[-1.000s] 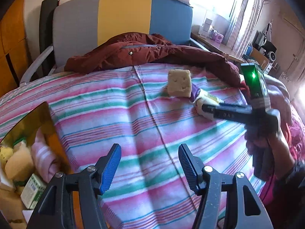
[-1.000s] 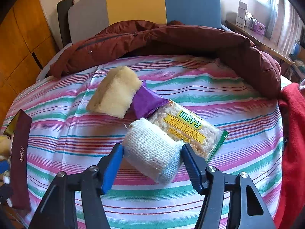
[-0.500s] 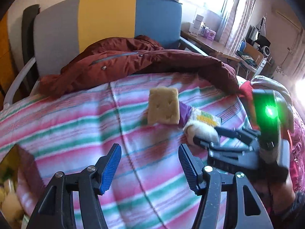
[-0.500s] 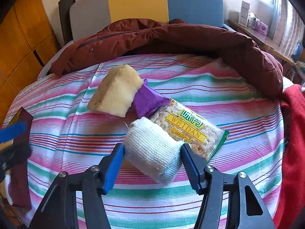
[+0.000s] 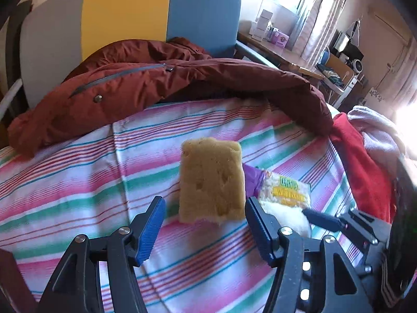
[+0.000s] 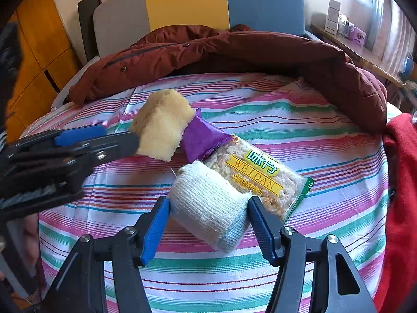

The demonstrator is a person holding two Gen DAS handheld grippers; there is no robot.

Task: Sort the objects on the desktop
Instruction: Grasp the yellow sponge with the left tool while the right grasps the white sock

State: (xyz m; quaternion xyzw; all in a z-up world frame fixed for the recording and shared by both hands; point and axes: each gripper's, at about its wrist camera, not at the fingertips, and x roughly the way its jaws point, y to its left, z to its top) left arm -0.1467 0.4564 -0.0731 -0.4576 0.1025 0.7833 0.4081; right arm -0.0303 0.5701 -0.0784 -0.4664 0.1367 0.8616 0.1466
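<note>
- My left gripper (image 5: 203, 224) is opening its jaws around the yellow sponge (image 5: 211, 182), not yet pinching, ready to lift it.
- My right gripper (image 6: 208, 221) brackets the white rolled cloth (image 6: 208, 203), pads touching its sides for sorting.

Both grippers are built from black plastic arms. Blue ribbed pads (image 5: 150, 230) are fitted on the fingers (silver screws (image 6: 129, 230) mark the pivots).

The clear snack bag (image 6: 258, 174) on the striped bed says "WEIDAN" on its yellow label, under big green Chinese letters.
</note>
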